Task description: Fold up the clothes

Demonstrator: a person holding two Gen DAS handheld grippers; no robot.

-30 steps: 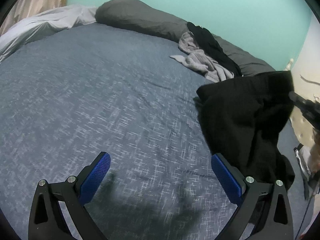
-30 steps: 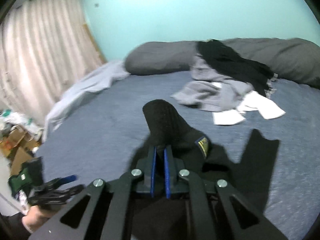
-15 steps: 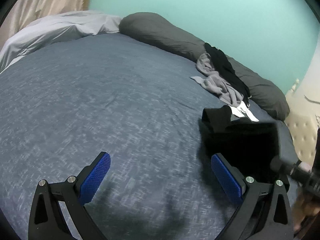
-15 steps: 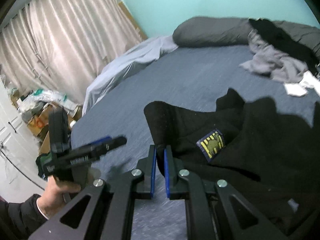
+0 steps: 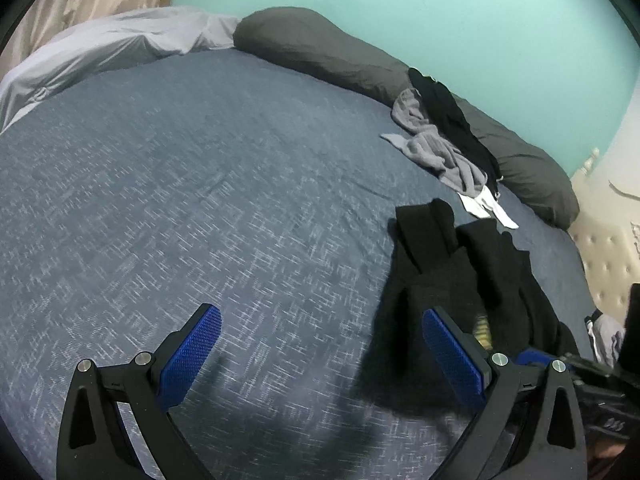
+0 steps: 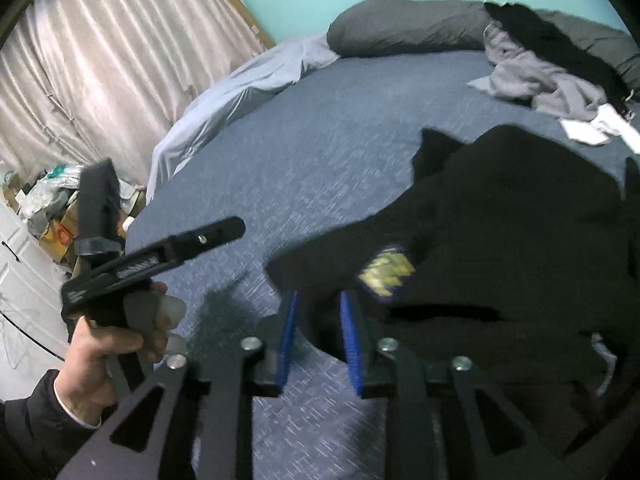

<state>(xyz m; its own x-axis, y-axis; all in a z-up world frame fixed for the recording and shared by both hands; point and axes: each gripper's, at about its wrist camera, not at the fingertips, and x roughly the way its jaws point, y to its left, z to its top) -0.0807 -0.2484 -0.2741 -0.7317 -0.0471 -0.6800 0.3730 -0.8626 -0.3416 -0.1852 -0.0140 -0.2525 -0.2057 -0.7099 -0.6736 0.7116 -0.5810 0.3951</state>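
Saw the left tool (image 5: pixel 320 316) spread wide and gripping nothing, poised over the blue-grey flecked bed cover (image 5: pixel 200 200); found the crumpled black fabric garment (image 5: pixel 460 272) heaped on the bed just beside that tool's right-hand pad, bunched rather than flat; noted the right tool (image 6: pixel 320 300) part-way apart, jaws just been opening, with an edge of the black cloth between the blue pads but seemingly not pinched (blurred, so not certain); judged the release risky: left in a heap with parts tucked under, and likely to fold crooked unless spread first; feared snagging a loose fold on a pad and dragging the garment toward the bed's near edge; feared, too, pinching the bed cover along with the cloth at the next grasp; reckoned the two tools close enough together to knock.
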